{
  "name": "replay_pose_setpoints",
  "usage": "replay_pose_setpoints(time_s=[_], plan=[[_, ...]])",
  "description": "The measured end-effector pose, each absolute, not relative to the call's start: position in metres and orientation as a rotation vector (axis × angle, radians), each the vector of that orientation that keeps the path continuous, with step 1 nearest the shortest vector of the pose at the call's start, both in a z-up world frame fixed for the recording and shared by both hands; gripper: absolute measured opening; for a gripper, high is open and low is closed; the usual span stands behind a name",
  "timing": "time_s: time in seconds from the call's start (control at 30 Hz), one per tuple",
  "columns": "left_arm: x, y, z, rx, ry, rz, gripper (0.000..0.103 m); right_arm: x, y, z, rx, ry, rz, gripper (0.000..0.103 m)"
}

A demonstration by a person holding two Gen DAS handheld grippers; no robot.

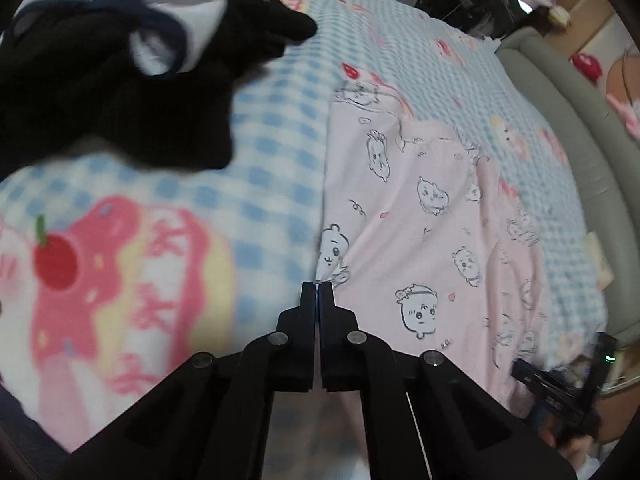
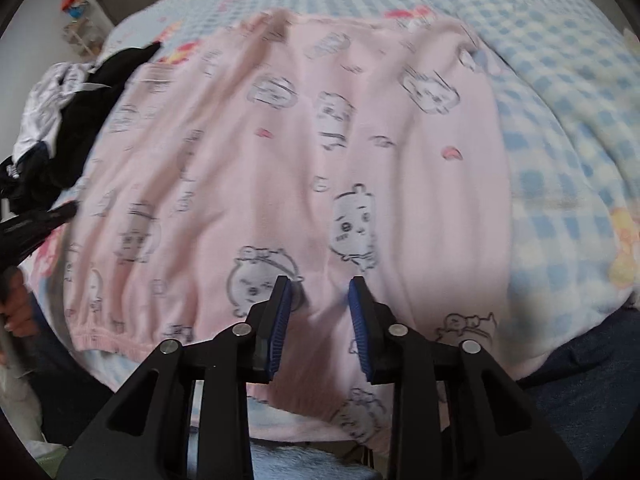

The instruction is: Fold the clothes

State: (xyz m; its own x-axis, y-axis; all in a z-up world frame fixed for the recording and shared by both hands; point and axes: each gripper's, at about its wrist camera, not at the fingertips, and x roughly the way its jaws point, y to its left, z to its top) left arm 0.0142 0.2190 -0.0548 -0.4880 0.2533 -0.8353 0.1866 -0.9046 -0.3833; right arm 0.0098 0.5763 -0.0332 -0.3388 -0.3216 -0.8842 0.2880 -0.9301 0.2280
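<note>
While the bed [image 2: 560, 92] in its blue-checked cover fills both views, we keep our eyes on the pink garment [image 2: 304, 168] spread across it, printed with little cartoon faces, and we place everything else from that garment. Off its far left side sits a heap of dark and white clothes [image 2: 60, 128], waiting their turn by the look of it. The garment's elastic hem [image 2: 108, 340] runs along the near edge, so we judge its long axis to run away from us, from the hem up toward the far end of the bed.

Now the left hand-held gripper [image 1: 318, 285]: its jaws are pressed together, and a corner of the pink garment [image 1: 432, 216] at the left edge is pinched between the tips. The cloth fans out to the right from that pinch.

The right hand-held gripper [image 2: 320, 284] hangs over the garment's near middle, just beyond the hem, jaws parted with the blue pads [image 2: 280, 328] showing and nothing between them. We cannot tell if the tips touch the cloth. We reckon the right one must find an edge before any fold.
</note>
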Motion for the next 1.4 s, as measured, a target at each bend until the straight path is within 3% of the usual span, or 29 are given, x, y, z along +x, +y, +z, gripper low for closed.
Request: replay_pose_setpoints(time_s=[0.13,0.17,0.2,0.23,0.43,0.5,0.53,0.57,0.6,0.67,0.87,0.93,1.0,1.1,1.13,1.2,1.4], plan=[[0.002,0.208,-0.031,-1.473,-0.598,2.581,0.006,-0.006,0.567,-0.013,1.493,-0.003,-2.308,0.028],[-0.004,0.205,-0.024,-1.431,-0.604,2.569,0.019,-0.01,0.565,-0.008,1.483,0.007,-2.309,0.029],[-0.014,0.205,-0.019,-1.397,-0.603,2.579,0.039,-0.014,0.563,-0.004,1.473,0.017,-2.31,0.03],[-0.028,0.206,-0.017,-1.376,-0.601,2.589,0.044,-0.018,0.561,0.001,1.463,0.026,-2.311,0.032],[-0.116,0.202,-0.047,-1.435,-0.615,2.598,0.045,-0.114,0.505,0.023,1.356,0.065,-2.282,0.036],[-0.146,0.2,-0.06,-1.467,-0.621,2.596,0.058,-0.146,0.497,0.019,1.36,0.036,-2.262,0.036],[-0.156,0.2,-0.07,-1.501,-0.647,2.556,0.059,-0.157,0.494,0.016,1.369,0.038,-2.264,0.036],[-0.166,0.2,-0.08,-1.535,-0.672,2.515,0.058,-0.168,0.489,0.012,1.381,0.058,-2.281,0.036],[-0.172,0.202,-0.086,-1.548,-0.687,2.479,0.045,-0.18,0.484,0.007,1.394,0.079,-2.297,0.036],[-0.165,0.195,-0.076,-1.515,-0.684,2.519,0.008,-0.197,0.478,-0.004,1.436,0.067,-2.284,0.036],[-0.142,0.175,-0.046,-1.412,-0.674,2.638,0.005,-0.212,0.465,-0.018,1.414,0.05,-2.228,0.036],[-0.135,0.168,-0.037,-1.377,-0.67,2.677,0.005,-0.219,0.455,-0.018,1.381,0.066,-2.209,0.041],[-0.139,0.17,-0.046,-1.423,-0.616,2.653,0.006,-0.231,0.435,-0.032,1.419,0.117,-2.158,0.059],[-0.15,0.173,-0.064,-1.51,-0.564,2.61,0.017,-0.25,0.413,-0.066,1.552,0.187,-2.074,0.059],[-0.156,0.173,-0.07,-1.532,-0.556,2.597,0.016,-0.257,0.407,-0.079,1.608,0.21,-2.043,0.057],[-0.162,0.177,-0.07,-1.548,-0.505,2.598,0.005,-0.26,0.408,-0.084,1.613,0.204,-2.066,0.007],[-0.163,0.166,-0.018,-1.325,-0.431,2.809,0.005,-0.263,0.425,-0.017,1.347,-0.036,-2.118,0.002]])
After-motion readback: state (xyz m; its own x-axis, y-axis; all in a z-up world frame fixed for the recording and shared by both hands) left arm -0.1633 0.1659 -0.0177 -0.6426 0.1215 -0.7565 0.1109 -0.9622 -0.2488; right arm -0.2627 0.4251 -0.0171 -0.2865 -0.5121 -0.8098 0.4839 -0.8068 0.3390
